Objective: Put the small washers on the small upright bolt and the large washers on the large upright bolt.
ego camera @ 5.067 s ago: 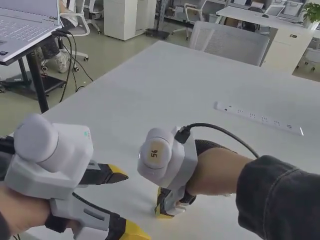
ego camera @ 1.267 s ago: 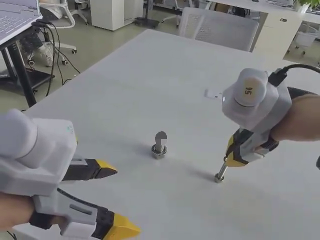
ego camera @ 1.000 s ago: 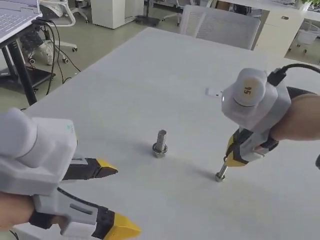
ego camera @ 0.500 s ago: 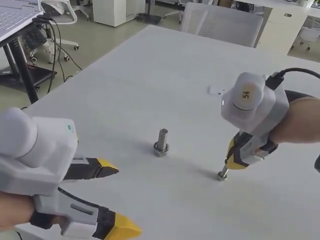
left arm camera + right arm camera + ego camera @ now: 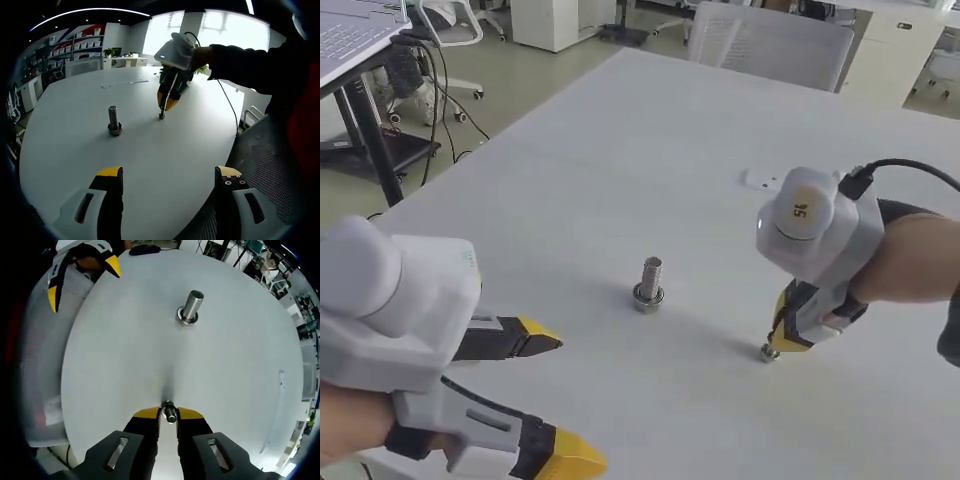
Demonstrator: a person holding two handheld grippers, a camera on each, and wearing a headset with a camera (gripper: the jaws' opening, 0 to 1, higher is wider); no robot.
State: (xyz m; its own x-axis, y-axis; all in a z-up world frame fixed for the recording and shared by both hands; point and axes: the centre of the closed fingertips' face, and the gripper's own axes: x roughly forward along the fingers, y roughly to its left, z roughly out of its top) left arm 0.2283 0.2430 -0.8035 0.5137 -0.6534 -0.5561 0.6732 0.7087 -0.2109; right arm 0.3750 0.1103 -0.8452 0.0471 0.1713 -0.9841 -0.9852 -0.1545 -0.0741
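White table (image 5: 620, 140): matte and plain, carries both bolts; left edge toward the room floor in the head view.
Large steel bolt (image 5: 650, 283) (image 5: 114, 120) (image 5: 190, 305): grey, threaded, upright near the middle of the table; free, well apart from both grippers. Wider metal collar at the foot; cannot tell if it is the bolt head or a washer.
Small steel bolt (image 5: 769, 351) (image 5: 162, 115) (image 5: 170, 414): thin, foot on the table, to the right of the large steel bolt in the head view; sits between the yellow tips of the right gripper.
Right gripper (image 5: 780, 343) (image 5: 165, 105) (image 5: 170, 416): white body, black jaws with yellow tips, pointed down at the table. Jaws closed in on the small steel bolt, touching it on both sides.
Left gripper (image 5: 558, 400) (image 5: 169, 172) (image 5: 83, 284): same build, at the near left edge of the table. Jaws spread wide, nothing between them.
White power strip (image 5: 760, 180): flat on the table behind the right gripper, partly hidden by it.
Grey mesh chair (image 5: 770, 40): at the far edge of the table.
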